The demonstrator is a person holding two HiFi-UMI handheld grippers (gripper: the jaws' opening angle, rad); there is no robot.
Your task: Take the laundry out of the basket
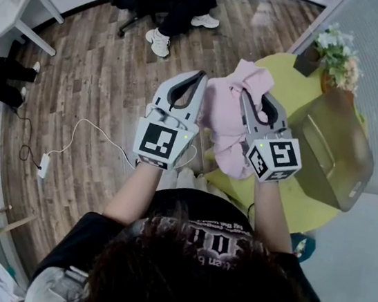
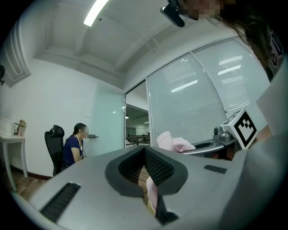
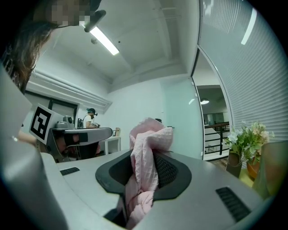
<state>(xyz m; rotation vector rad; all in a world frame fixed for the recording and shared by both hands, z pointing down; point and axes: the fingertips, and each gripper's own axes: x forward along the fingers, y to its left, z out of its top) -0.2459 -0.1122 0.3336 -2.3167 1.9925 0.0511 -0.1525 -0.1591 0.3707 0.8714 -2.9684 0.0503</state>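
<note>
- The pink garment is up at frame centre, clear of the basket at right. I'd keep the 2 grips firm and carry it to the yellow table.
- Right gripper: jaws nearly together, clamping a thick fold.
- Left gripper: jaws pinching the cloth's edge.

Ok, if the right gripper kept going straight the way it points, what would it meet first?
Only the pink garment that the right gripper holds, bunched past its tips. Beyond that the way looks free as far as the pale wall, though depth is hard to judge.
</note>
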